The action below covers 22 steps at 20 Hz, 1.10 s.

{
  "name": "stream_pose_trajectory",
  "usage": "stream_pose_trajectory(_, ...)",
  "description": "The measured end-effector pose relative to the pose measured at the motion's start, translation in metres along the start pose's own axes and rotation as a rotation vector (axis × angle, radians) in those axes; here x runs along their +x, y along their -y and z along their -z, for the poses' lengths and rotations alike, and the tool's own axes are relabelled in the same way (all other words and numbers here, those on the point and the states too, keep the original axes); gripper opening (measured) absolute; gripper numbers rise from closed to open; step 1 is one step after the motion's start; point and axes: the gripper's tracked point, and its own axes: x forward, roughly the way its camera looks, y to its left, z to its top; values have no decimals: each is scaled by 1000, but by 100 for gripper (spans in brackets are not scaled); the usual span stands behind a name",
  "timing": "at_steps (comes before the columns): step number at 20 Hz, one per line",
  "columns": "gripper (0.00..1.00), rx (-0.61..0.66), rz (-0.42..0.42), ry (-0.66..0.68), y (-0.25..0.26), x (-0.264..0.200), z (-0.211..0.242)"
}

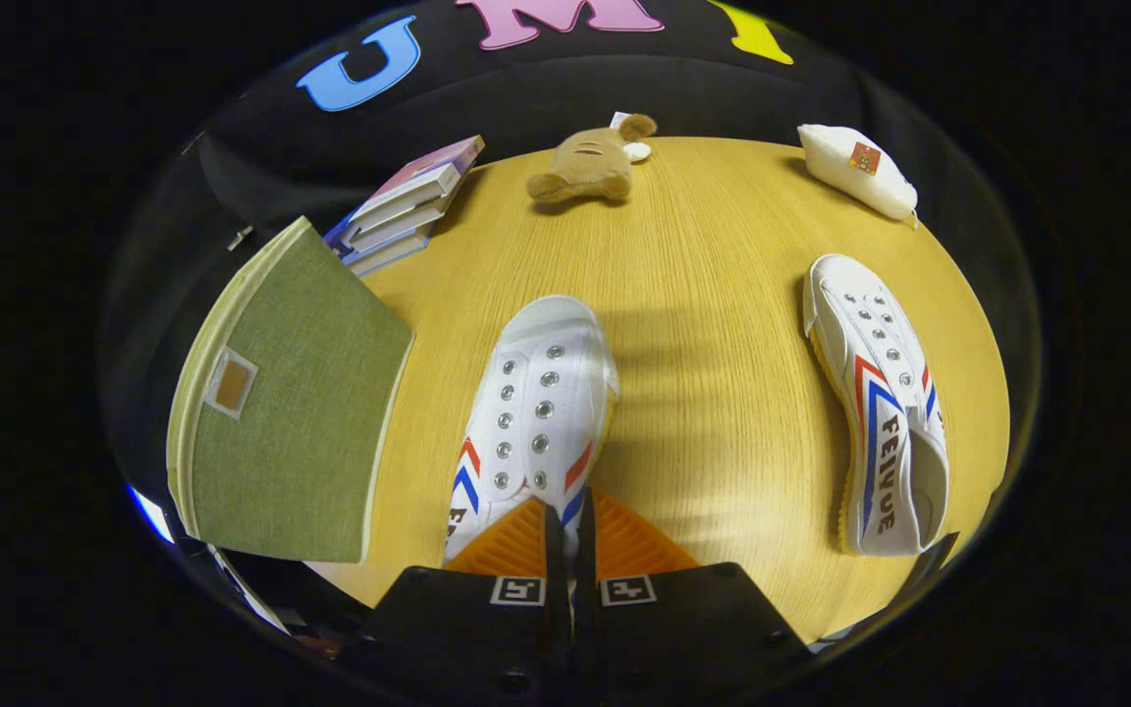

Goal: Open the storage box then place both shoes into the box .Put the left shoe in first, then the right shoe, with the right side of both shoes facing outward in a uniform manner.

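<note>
Gripper view: looks down along the 2 fingers onto a round wooden table (723, 295).
Gripper (570, 535): its 2 fingers stand nearly together, with a thin slit between them; they sit over the heel end of a white shoe, and a sliver of the shoe shows in the slit. Whether both fingers press on it I cannot tell.
Near shoe (536, 412): white canvas with metal eyelets and red and blue chevrons on both sides, upright on its sole, toe pointing away from the fingers, heel hidden under them.
Far shoe (880, 403): the same kind, well apart from the first, off to the right of the fingers, tipped onto its side so the lettered flank and the opening face up.
Storage box (291, 412): green fabric with a pale trim and a small label patch, left of the near shoe, lid shut, overhanging the table's edge.
Books (408, 206): a small stack beyond the box.
Plush toy (590, 162): brown, at the far edge.
White pouch (855, 167): far right edge of the table.
</note>
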Motion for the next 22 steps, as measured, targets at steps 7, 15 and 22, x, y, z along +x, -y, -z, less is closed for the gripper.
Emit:
stream_pose_trajectory(7,6,-2,-58,106,-34,-73,-49)
stream_pose_trajectory(15,6,20,-234,206,-136,-135,-105)
stream_pose_trajectory(22,5,-25,-327,171,-228,-121,-111)
